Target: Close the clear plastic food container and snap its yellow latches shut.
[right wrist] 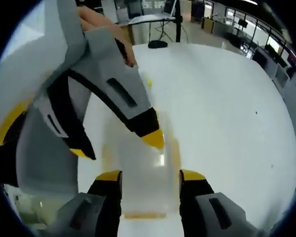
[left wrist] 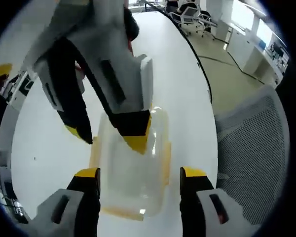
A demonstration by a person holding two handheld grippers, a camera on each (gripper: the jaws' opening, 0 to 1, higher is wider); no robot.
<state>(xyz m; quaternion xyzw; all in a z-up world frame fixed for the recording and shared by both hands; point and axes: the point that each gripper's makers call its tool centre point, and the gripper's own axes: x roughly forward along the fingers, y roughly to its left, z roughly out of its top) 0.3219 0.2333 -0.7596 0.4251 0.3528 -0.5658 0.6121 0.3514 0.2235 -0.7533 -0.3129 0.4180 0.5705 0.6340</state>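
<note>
Hovering over one clear container (left wrist: 138,168): two open tools (left wrist: 140,173) (right wrist: 150,174).

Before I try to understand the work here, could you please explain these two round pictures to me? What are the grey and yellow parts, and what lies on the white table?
There is no robot. A person holds a two-fingered tool in each hand, and each tool carries a wide-angle camera looking forward along its own fingers, so the pictures are round.

In the left gripper view, the left gripper rises from the bottom, open; the right gripper reaches in from above, its tips spread apart.

In the right gripper view it is reversed: the right gripper below, the left gripper above.

On the white table lies a clear plastic container with yellow latches. Both tools hover over it; neither holds anything. An office chair stands beside the table.
</note>
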